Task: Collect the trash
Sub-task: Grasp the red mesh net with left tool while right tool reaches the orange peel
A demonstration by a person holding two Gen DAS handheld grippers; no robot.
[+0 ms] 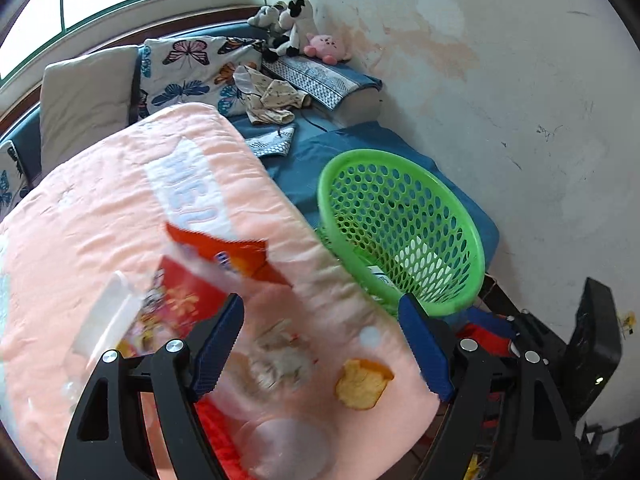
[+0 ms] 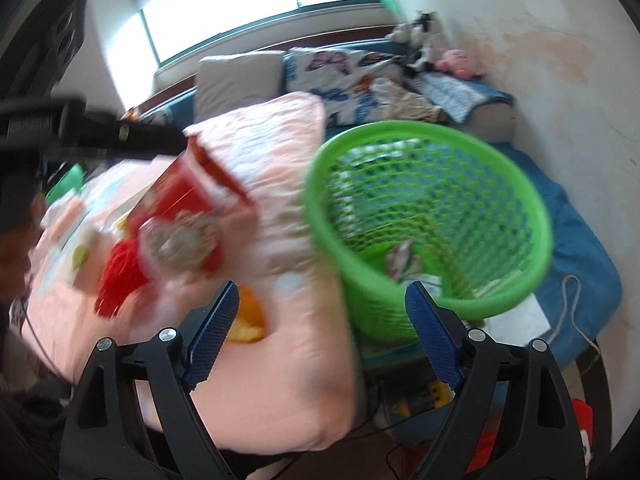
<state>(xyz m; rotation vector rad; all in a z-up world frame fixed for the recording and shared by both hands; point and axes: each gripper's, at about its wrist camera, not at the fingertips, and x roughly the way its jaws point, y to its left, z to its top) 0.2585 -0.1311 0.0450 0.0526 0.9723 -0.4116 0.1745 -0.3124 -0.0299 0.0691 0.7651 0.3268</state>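
Trash lies scattered on a pink blanket [image 1: 120,200]: a red snack box [image 1: 180,292], an orange wrapper [image 1: 236,256], a crumpled paper wad [image 1: 280,360], a yellow bread piece [image 1: 362,384] and a clear plastic lid [image 1: 288,448]. My left gripper [image 1: 320,320] hovers open above the wad, touching nothing. To the right a green perforated basket [image 1: 440,300] stands on the blue sheet. In the right wrist view the basket [image 2: 400,130] holds a few scraps [image 2: 400,260]. My right gripper [image 2: 320,312] is open and empty over the blanket's edge, between the yellow piece [image 2: 248,320] and the basket.
Pillows [image 1: 184,68] and plush toys [image 1: 296,24] line the bed's far end under a window. The wall [image 1: 520,100] runs close along the right. A blurred black device [image 2: 100,136] reaches in from the left toward the red box [image 2: 180,196]. Clutter sits on the floor below the bed.
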